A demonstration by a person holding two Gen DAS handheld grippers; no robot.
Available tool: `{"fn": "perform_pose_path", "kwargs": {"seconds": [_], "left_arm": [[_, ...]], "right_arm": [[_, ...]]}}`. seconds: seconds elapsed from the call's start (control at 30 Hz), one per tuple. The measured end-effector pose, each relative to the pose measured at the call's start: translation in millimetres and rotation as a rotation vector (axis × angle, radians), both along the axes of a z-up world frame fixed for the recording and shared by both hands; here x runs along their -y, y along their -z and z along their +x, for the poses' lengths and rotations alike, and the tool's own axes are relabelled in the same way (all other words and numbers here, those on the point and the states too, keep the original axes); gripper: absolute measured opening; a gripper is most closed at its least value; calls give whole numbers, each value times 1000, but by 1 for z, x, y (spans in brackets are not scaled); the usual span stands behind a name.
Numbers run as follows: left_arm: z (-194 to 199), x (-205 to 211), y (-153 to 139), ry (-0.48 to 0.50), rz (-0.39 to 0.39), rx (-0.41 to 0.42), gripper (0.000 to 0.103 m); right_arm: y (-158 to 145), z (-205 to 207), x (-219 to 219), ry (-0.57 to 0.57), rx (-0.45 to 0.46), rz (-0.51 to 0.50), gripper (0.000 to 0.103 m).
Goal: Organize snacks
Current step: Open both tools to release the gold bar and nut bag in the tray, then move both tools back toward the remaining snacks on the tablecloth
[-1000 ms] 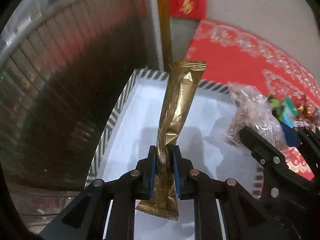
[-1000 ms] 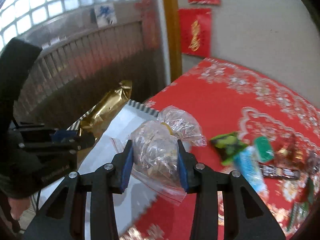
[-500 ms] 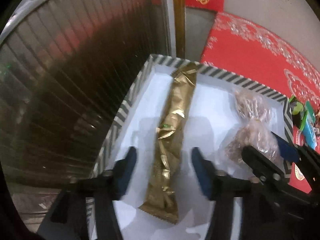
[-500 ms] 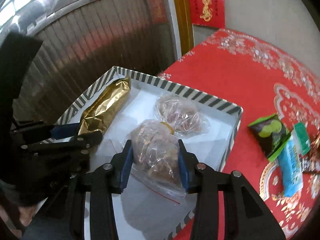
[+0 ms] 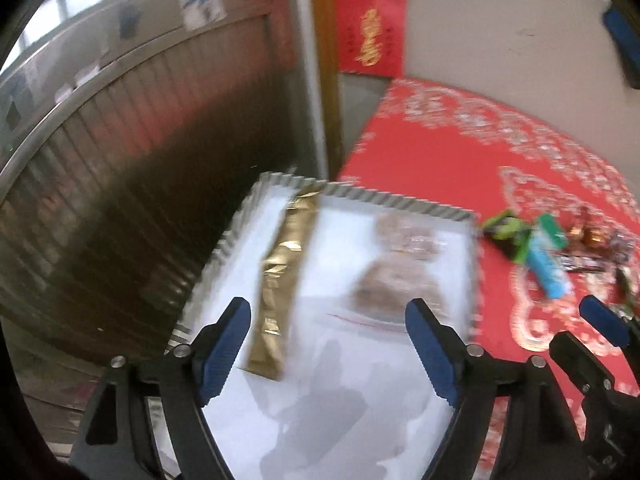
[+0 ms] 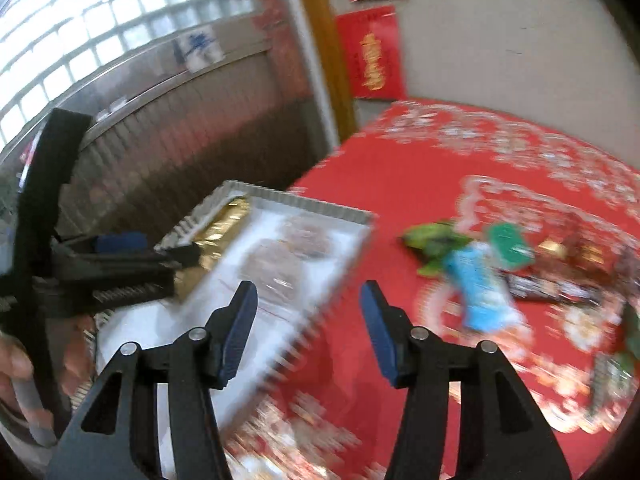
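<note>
We are holding both tools spread and empty, the left tool (image 5: 328, 322) over the striped box (image 5: 360, 194) where the gold packet (image 5: 282, 276) is lying, the right tool (image 6: 308, 308) likely heading for the loose snacks (image 6: 476, 280) on the red tabletop (image 6: 400, 168).

- gold wrapper (image 5: 280, 276): shiny crinkled foil
- box (image 5: 384, 196): matt white inside, striped paper rim
- tablecloth (image 5: 440, 152): red patterned cloth
- gripper pads (image 5: 224, 344): ribbed blue, matt
</note>
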State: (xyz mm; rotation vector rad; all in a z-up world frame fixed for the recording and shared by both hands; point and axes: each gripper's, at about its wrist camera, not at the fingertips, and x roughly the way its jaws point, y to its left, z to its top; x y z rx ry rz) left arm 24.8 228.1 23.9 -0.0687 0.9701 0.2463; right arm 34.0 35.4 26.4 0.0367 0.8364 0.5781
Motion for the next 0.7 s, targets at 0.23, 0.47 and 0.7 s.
{"fn": "perform_pose_path", "kwargs": {"seconds": [0.23,0.47,0.7], "left_arm": [[2,65,-3,96,-11,-6,81],[5,111,3,130,-31,-25,81],[12,145,11,123,-63,-34,81]], "right_arm": [[5,-15,82,152,10,-59,64],[5,-33,142,230,7,-83,64],[7,-46,183,263,15,-117,64]]}}
